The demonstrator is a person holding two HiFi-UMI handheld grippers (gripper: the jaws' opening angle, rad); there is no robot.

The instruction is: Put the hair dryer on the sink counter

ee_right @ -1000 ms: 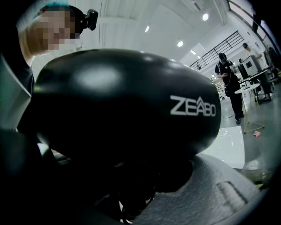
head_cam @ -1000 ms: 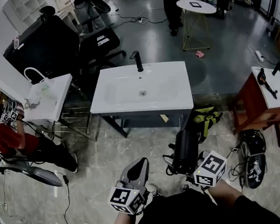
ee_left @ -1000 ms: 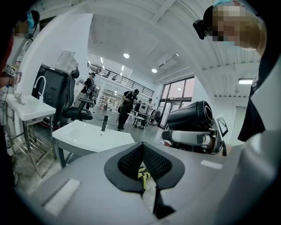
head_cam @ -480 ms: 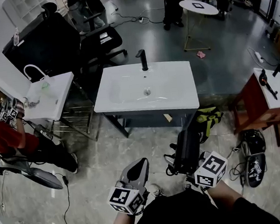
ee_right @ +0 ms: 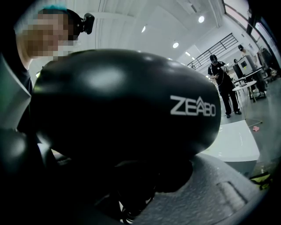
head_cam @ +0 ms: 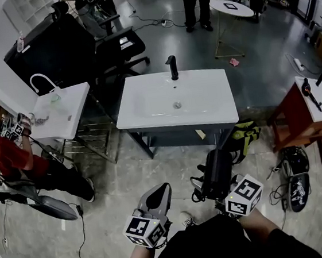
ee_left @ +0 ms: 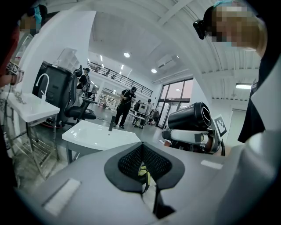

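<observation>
Hair dryer [head_cam: 215, 172]: black, glossy plastic, rounded body with pale lettering; held off the floor close to the person, at 6 o'clock of the white rectangular ceramic sink counter [head_cam: 208, 110] and well apart from it.
Right gripper [head_cam: 215, 187]: jaws set wide and clamped on the hair dryer, whose body fills the right gripper view.
Left gripper [head_cam: 158, 194]: grey jaws pressed together on nothing, just beside the hair dryer at its 9 o'clock.
Counter: top on a dark frame, at 12 o'clock in the head view; black faucet [head_cam: 172, 67] at its far edge; the flat rim round the basin is bare.
Done: the pick-up, judging by the firm grip.
Left to do: carry to the sink counter, lower onto the flat rim, likely at the basin's 3 o'clock side, open the jaws, withdraw.
Progress: roughly a third, by my estimate.
</observation>
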